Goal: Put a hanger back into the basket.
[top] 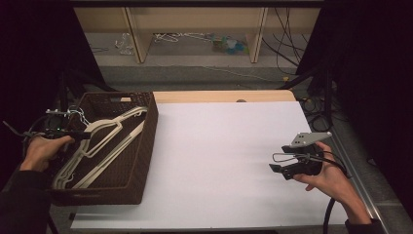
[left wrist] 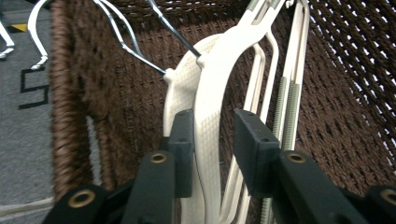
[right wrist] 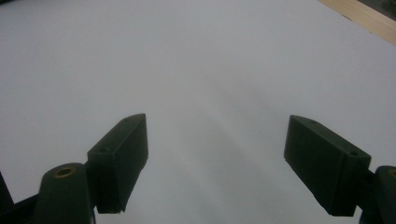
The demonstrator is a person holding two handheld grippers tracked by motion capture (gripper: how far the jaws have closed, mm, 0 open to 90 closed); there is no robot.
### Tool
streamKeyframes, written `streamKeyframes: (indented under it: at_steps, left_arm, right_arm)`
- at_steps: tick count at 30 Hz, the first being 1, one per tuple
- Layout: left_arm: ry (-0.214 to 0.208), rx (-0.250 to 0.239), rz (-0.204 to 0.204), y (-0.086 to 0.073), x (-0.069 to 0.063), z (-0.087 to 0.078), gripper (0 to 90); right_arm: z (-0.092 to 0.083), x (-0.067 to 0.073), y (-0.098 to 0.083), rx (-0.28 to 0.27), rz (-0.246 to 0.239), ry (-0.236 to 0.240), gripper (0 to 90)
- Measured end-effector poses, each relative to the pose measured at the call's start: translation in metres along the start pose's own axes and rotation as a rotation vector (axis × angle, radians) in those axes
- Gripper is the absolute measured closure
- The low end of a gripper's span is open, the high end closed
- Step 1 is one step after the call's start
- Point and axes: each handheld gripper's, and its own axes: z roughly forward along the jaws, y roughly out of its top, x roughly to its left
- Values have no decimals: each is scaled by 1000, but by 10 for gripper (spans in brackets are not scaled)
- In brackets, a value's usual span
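Inside the wicker basket [top: 146,146] at nine o'clock on the worktop [top: 219,161], a cream hanger [left wrist: 208,121] sits between the left claw [left wrist: 212,135], partly open, pads not visibly pressing it, while the right claw [right wrist: 217,158] gapes wide, empty.

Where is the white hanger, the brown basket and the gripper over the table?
white hanger [left wrist: 208,121], left gripper view, its flat shoulder.
brown basket [top: 148,122], high view, its right wall.
right gripper [top: 278,168], high view, between its fingertips.
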Motion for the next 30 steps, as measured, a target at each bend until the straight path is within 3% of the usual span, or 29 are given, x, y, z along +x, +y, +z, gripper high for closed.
streamKeyframes:
  at_steps: [3,6,8,11,12,13,14,15,16,17,18,20,21,22,23,24,27,28,29,30]
  left_arm:
    - [31,-29,-2,1,-2,-9,622]
    - [38,-99,-5,4,-7,-25,555]
    - [32,-189,-44,4,-18,-37,519]
    - [23,-278,-36,3,-41,-59,430]
    - [23,-278,-36,3,-41,-59,404]
    - [-6,-349,-24,0,-61,-73,382]
    - [-23,-375,-14,-2,-72,-79,368]
    - [-23,-375,-14,-2,-72,-79,355]
    - [-66,-435,16,-7,-97,-87,340]
    - [-66,-435,16,-7,-97,-87,332]
    - [-102,-457,57,-10,-121,-91,322]
    - [-147,-470,85,-14,-145,-90,311]
    - [-147,-470,85,-14,-145,-90,298]
    - [-186,-487,112,-16,-167,-89,291]
    - [-186,-487,112,-16,-167,-89,289]
    - [-213,-504,126,-20,-186,-89,275]
    - [-256,-532,149,-26,-209,-87,266]
    - [-256,-532,149,-26,-209,-87,263]
    - [-276,-530,168,-31,-221,-85,256]
    - [-276,-530,168,-31,-221,-85,250]
  right_arm:
    - [0,0,0,13,8,6,224]
    - [1,0,0,5,10,4,224]
    - [1,-1,1,-2,10,10,224]
    - [1,-2,1,-31,24,0,213]
    - [1,-2,1,-31,24,0,213]
    - [1,-4,1,-65,19,-10,208]
    - [1,-4,1,-75,17,-13,205]
    - [1,-4,1,-87,19,-26,204]
    - [1,-4,2,-99,19,-34,199]
    - [1,-4,2,-99,19,-34,199]
    - [1,-3,3,-116,22,-38,192]
    - [1,-1,3,-140,31,-44,190]
    - [1,-1,3,-140,31,-44,190]
    - [3,0,4,-158,24,-46,186]
    - [3,1,4,-164,19,-49,184]
    - [4,4,4,-169,30,-49,178]
    - [3,11,4,-185,24,-47,175]
    - [3,11,4,-185,24,-47,175]
    - [3,16,3,-215,26,-52,173]
    - [3,16,3,-215,26,-52,173]
